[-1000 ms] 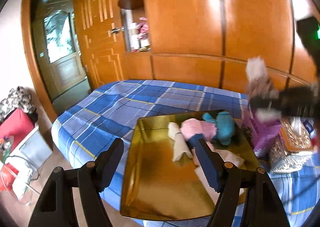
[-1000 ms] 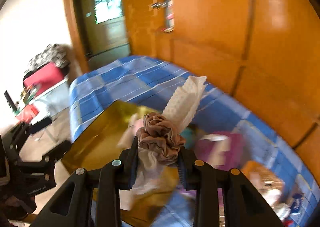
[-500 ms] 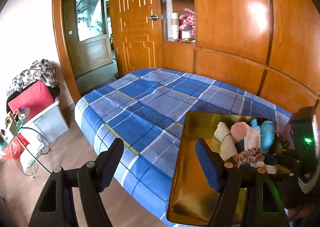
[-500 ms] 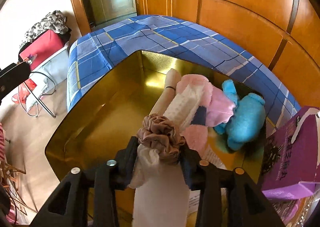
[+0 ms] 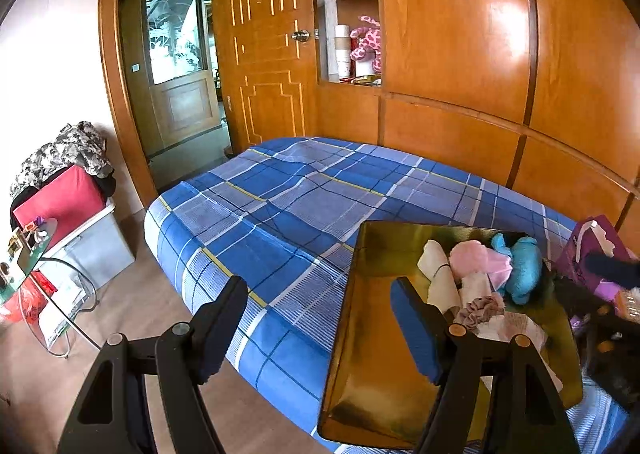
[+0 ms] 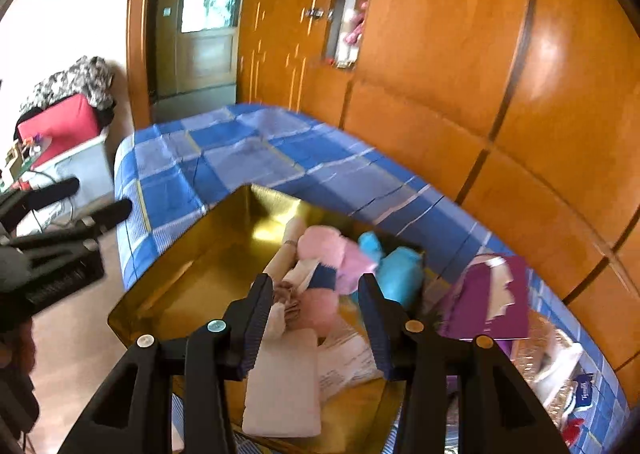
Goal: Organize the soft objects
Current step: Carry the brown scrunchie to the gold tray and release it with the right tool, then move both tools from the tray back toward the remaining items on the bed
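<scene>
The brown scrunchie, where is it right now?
In the gold tray, on the white cloth beside the pink plush. In the right wrist view the brown scrunchie lies by the open right gripper's left finger, released.

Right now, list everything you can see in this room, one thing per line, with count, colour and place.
tray: one, gold, on the bed
brown scrunchie: one, in the tray on white cloth
pink soft toy: one, in the tray
blue soft toy: one, at the tray's far end
cream rolled cloth: one, in the tray
purple bag: one, beside the tray
bedsheet: one, blue plaid
wardrobe: one, orange wood, behind the bed
red box: one, by the wall
left gripper: fingers open, empty
right gripper: fingers just opening, scrunchie released
</scene>
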Demonstrator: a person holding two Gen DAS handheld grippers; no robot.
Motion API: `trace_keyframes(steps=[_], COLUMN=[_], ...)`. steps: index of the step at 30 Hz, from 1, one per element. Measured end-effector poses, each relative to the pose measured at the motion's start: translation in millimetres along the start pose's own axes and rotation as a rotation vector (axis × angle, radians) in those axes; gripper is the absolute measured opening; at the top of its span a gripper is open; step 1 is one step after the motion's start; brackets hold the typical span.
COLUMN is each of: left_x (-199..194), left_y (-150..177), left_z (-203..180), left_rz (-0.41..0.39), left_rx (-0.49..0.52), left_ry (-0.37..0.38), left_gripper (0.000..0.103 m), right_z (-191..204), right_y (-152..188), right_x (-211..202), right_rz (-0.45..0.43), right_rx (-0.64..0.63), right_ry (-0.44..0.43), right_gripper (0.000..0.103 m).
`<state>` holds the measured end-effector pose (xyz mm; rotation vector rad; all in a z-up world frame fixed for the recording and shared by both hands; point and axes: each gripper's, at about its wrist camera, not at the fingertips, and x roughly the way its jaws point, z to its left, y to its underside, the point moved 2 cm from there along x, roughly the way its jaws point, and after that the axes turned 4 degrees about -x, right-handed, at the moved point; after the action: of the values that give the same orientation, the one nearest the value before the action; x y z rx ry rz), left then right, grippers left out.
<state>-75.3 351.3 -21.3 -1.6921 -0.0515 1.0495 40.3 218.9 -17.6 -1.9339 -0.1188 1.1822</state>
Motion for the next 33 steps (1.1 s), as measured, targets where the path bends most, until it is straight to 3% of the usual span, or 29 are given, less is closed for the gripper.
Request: trace_keyframes(steps=[18,33], left_x=[-28,-68], left_y=[-5,-19], left_z=[-57,-134], left_rz=[-0.033,-0.128], left_rx=[0.093,0.237], left_ry=[0.084,0.213], left_gripper=[0.074,0.076], right_z=[-46,-146], right_y=[4,51], right_x=[-69,-115], right_rz=[-0.141,-0.185], right_rx=[0.106,0.371], right_ry=[0.113,0.266], right_gripper=[0.045,0.045])
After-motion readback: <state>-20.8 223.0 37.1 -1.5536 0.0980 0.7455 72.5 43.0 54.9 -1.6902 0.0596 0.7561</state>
